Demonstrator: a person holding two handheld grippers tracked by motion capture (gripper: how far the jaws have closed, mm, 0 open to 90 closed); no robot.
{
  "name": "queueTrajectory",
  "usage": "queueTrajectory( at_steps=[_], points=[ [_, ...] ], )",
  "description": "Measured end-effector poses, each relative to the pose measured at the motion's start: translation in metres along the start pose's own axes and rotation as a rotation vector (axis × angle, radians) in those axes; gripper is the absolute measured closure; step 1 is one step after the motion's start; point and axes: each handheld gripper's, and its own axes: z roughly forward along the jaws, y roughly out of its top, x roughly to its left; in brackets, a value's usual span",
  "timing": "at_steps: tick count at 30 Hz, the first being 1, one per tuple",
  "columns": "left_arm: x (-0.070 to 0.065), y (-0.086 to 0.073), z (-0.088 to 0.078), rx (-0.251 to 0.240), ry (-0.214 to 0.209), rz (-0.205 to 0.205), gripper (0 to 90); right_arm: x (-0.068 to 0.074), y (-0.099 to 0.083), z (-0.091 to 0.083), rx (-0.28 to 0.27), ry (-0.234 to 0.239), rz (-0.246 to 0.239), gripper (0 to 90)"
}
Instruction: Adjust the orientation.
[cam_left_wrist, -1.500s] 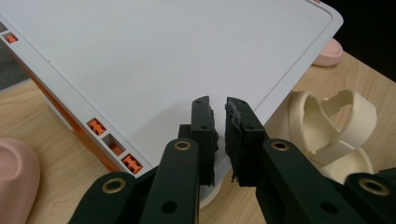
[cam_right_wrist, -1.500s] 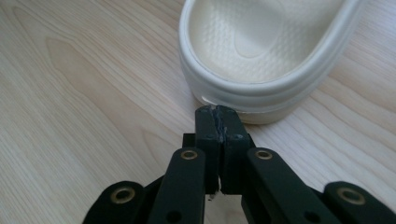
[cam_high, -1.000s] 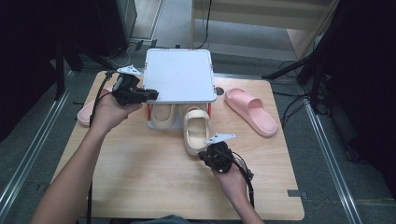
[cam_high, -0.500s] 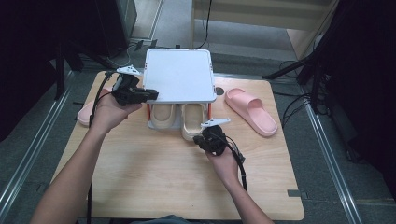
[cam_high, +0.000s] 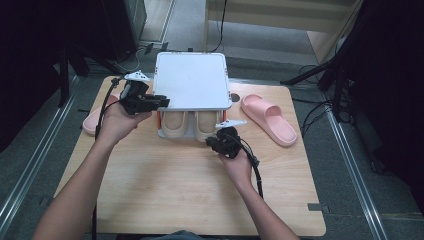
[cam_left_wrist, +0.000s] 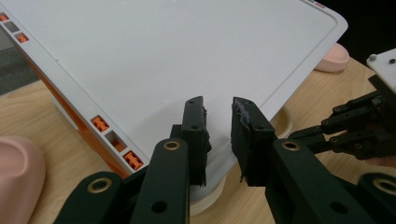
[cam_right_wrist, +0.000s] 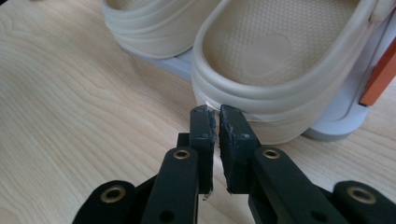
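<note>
At the far middle of the counter (cam_high: 175, 190), a white rack (cam_high: 190, 80) is shown with two beige slippers stowed side by side beneath its flat top, heels projecting toward the near edge. The right tongs (cam_high: 211, 141) are set at the heel of the right beige slipper (cam_high: 205, 125). In the right gripper view these tongs (cam_right_wrist: 218, 114) are seen with only a narrow gap, their jaws having just been opening. The tips lie at the heel wall of the slipper (cam_right_wrist: 275, 51) and nothing is pinched between them. This placement is judged to mark the release of a slipper seated beside the left beige slipper (cam_right_wrist: 149, 28).

The left tongs (cam_high: 162, 102) are held at the front left corner of the top, probably to steady the rack against the push. In the left gripper view they (cam_left_wrist: 219, 112) stand moderately apart, having likewise just been opening. The top's rim (cam_left_wrist: 187, 46) lies below the gap but is not gripped.

One pink slipper (cam_high: 267, 117) is left on the counter to the right of the rack and another (cam_high: 95, 120) to its left, near the counter's left edge. Bare wood is available between the rack and the near edge for withdrawal. The rack's orange side posts bound the slot closely on either side.
</note>
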Motion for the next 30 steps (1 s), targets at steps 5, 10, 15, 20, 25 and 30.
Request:
queueTrajectory(
  at_steps=[5,10,15,20,25,30],
  points=[
    [0.001,-0.001,-0.002,0.000,0.004,-0.032,76.7,-0.002,0.002,0.001,0.006,0.023,-0.004,79.2],
    [-0.001,0.002,-0.008,0.016,-0.019,-0.030,67.3,0.000,0.003,-0.001,0.017,0.054,0.008,71.6],
    [-0.001,0.005,-0.018,0.014,-0.037,-0.031,53.5,0.003,0.001,-0.009,0.028,0.089,0.008,63.9],
    [0.000,0.004,-0.027,0.004,-0.021,-0.022,43.8,0.007,0.002,-0.023,0.014,0.099,-0.001,62.9],
    [0.005,-0.001,-0.040,0.005,-0.016,-0.046,40.0,0.007,0.004,-0.049,-0.023,0.116,-0.025,59.2],
    [0.008,-0.008,-0.045,0.023,0.002,-0.056,38.6,0.001,0.002,-0.060,-0.031,0.114,-0.020,56.4]
  ],
)
